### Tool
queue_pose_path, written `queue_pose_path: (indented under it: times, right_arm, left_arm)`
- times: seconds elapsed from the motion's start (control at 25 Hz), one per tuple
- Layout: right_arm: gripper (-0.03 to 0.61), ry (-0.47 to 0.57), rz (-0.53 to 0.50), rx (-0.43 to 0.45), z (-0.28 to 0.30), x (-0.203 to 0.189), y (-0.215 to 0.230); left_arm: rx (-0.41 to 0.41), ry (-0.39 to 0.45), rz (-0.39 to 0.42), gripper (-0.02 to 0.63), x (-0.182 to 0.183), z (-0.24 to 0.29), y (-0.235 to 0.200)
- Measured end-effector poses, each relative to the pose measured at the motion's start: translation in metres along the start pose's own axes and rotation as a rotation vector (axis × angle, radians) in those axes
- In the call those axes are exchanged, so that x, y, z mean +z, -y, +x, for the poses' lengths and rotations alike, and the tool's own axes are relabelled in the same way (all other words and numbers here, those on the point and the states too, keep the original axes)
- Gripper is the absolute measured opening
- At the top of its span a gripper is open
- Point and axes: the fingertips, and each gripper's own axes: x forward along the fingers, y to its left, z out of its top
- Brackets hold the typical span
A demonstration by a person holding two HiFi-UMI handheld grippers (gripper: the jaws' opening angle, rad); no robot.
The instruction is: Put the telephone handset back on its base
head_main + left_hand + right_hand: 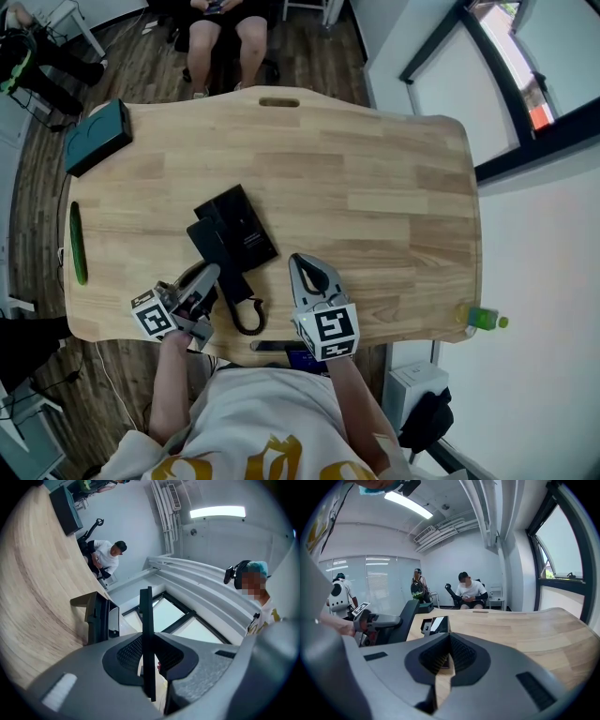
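— How far along are we?
— Not seated yet. Our left claw (208, 279) is clamped on the handset (230, 267), which is tilted just beside the base (246, 223), toward the table's (394, 187) near edge. Our right claw (306, 269) is closed on nothing.
— Room to move?
— Plenty; the table's right half shows bare wood. We judge only the set-down is left. Mind the cord (248, 323) by the near edge.

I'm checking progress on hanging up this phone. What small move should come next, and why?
Probably ease the handset sideways over the base and lower it: the left tool is shut on the handset, which sits beside the base, apparently not seated. The right tool is shut, empty.
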Motion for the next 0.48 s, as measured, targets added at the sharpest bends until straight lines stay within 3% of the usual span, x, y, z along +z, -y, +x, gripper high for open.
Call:
queue_pose_path:
  times: [0.48]
  right_arm:
    - [0.005, -0.034, -0.007, 0.03, 0.019, -0.006, -0.001]
  left_arm:
    - [0.038, 0.031, -0.021, 0.072, 0.002, 0.002, -0.025]
